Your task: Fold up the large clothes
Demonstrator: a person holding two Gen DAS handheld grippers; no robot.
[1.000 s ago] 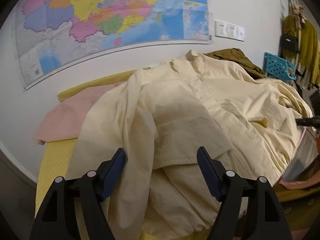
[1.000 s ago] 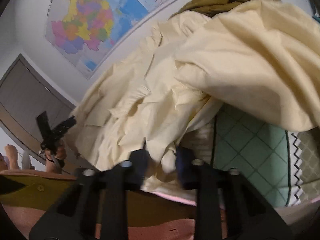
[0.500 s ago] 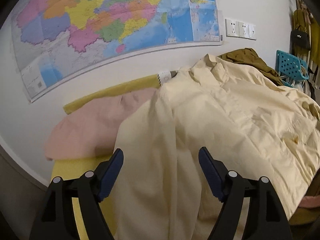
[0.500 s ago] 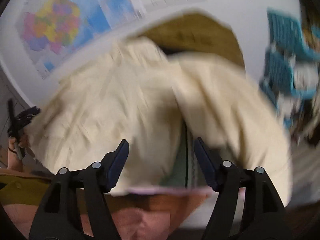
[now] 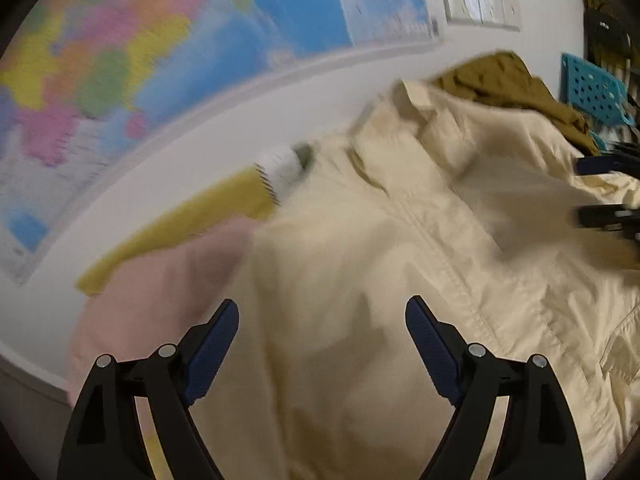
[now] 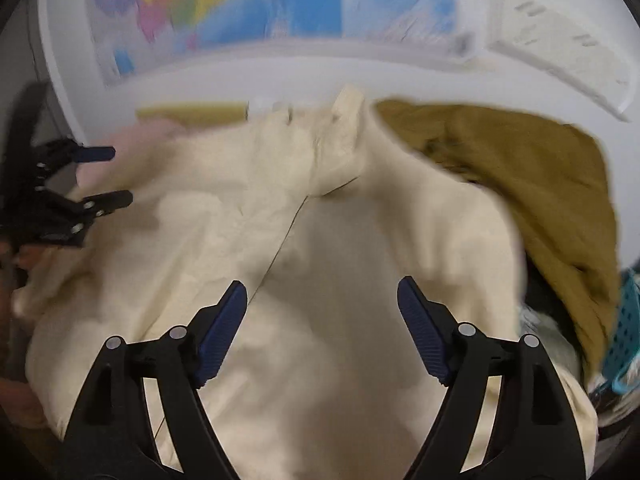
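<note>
both grippers stand wide apart at the fingers and hold nothing. left gripper (image 5: 322, 344) hangs over the cream shirt (image 5: 420, 280), its blue pads (image 5: 212, 352) clear of the cloth as far as the blur lets one tell. right gripper (image 6: 320, 320) hangs over the same cream shirt (image 6: 320, 248), near its long front seam.

the shirt lies spread out, collar toward the wall. at the shirt's left edge a pink cloth (image 5: 160, 300) pokes out from under it, and beyond that a mustard-yellow strip (image 5: 192, 224) runs along the wall with a white tag (image 5: 280, 168) just by the shirt's shoulder. behind the collar, to the right, an olive-brown garment (image 6: 520, 168) is heaped against the shirt, overlapping its far edge. past that heap a teal perforated basket (image 5: 592, 92) crowds the shirt's right side.

above the shirt a coloured map (image 5: 160, 60) hangs on the wall, with a white switch plate (image 5: 480, 4) right of it.

seen from the right wrist, the left gripper (image 6: 96, 178) sits at the shirt's left edge; from the left wrist, the right gripper (image 5: 600, 190) sits at its right edge.
</note>
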